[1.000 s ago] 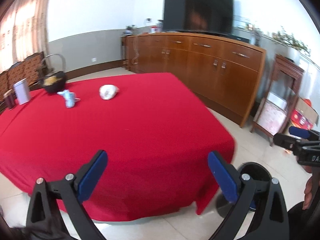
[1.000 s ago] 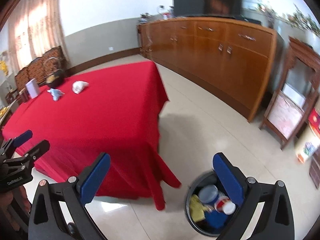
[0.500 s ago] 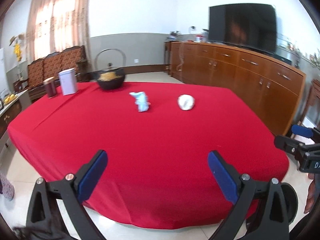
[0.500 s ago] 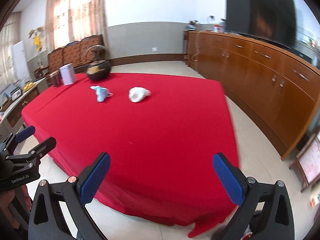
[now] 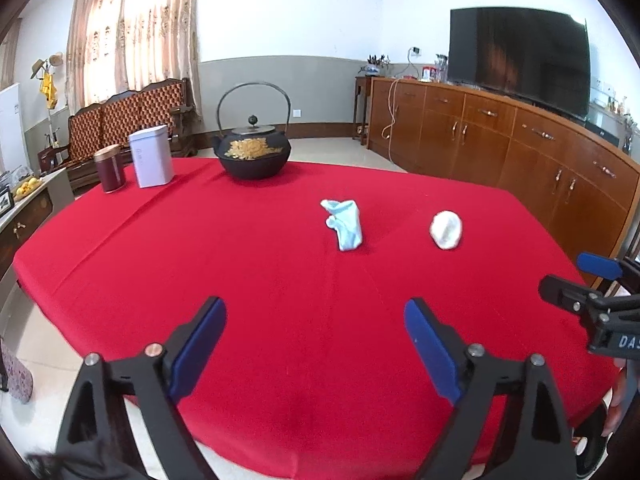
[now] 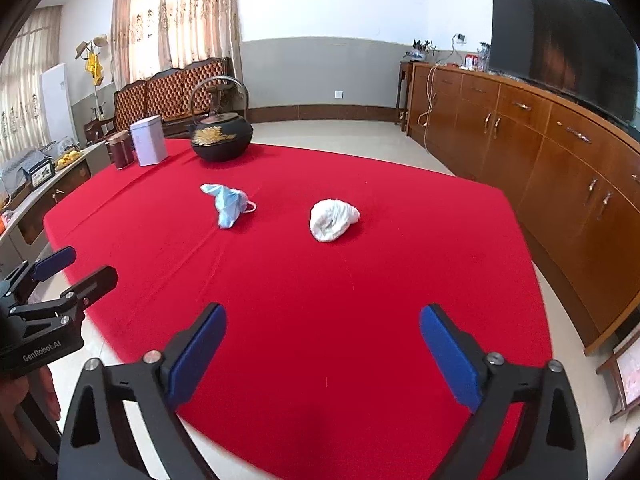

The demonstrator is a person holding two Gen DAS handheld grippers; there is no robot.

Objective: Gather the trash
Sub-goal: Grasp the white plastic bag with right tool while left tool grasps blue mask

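Two pieces of trash lie on the red tablecloth (image 5: 240, 280): a crumpled light-blue face mask (image 5: 345, 224) (image 6: 228, 205) and a white crumpled wad (image 5: 446, 229) (image 6: 332, 219) to its right. My left gripper (image 5: 315, 322) is open and empty over the near part of the table, well short of both. My right gripper (image 6: 322, 330) is open and empty, also over the near part of the cloth (image 6: 320, 300). Each gripper shows at the edge of the other's view, the right one (image 5: 580, 280) and the left one (image 6: 76, 268).
A black iron teapot (image 5: 253, 151), a white tin (image 5: 151, 156) and a dark red canister (image 5: 109, 168) stand at the table's far side. A long wooden sideboard (image 5: 520, 148) with a TV (image 5: 518, 54) runs along the right wall. A dark bin rim (image 5: 592, 452) shows low right.
Both views have swung left from the floor and the trash bin to face the table. The mask and the white wad now lie straight ahead and closer. Both grippers stay open.
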